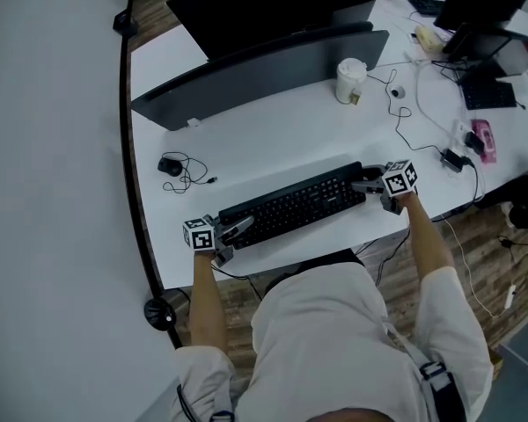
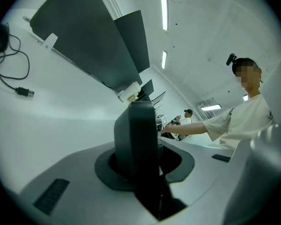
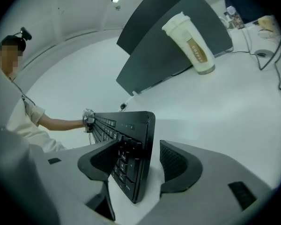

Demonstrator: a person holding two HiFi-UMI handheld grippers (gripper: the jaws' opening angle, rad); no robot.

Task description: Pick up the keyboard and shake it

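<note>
Container: one lidded cup (image 1: 350, 79) stands upright on the desk (image 1: 273, 139), just in front of the dark screen panel. The lid is on, so I cannot tell what it contains.

Task item: the keyboard (image 1: 290, 205) lies near the front edge of the desk, running slantwise between my two grippers. I cannot tell whether it rests on the desk or is clear of it.

Left gripper (image 1: 238, 229): clenched on the keyboard's left end. In the left gripper view, the dark end of the keyboard fills the space between the jaws, which stand narrowly apart around it.

Right gripper (image 1: 365, 185): released. Its jaws straddle the keyboard's right end. In the right gripper view, the key-side pad (image 3: 96, 161) lies against the keys, and a strip of white desk shows between the keyboard's underside and the other pad (image 3: 178, 165).
</note>
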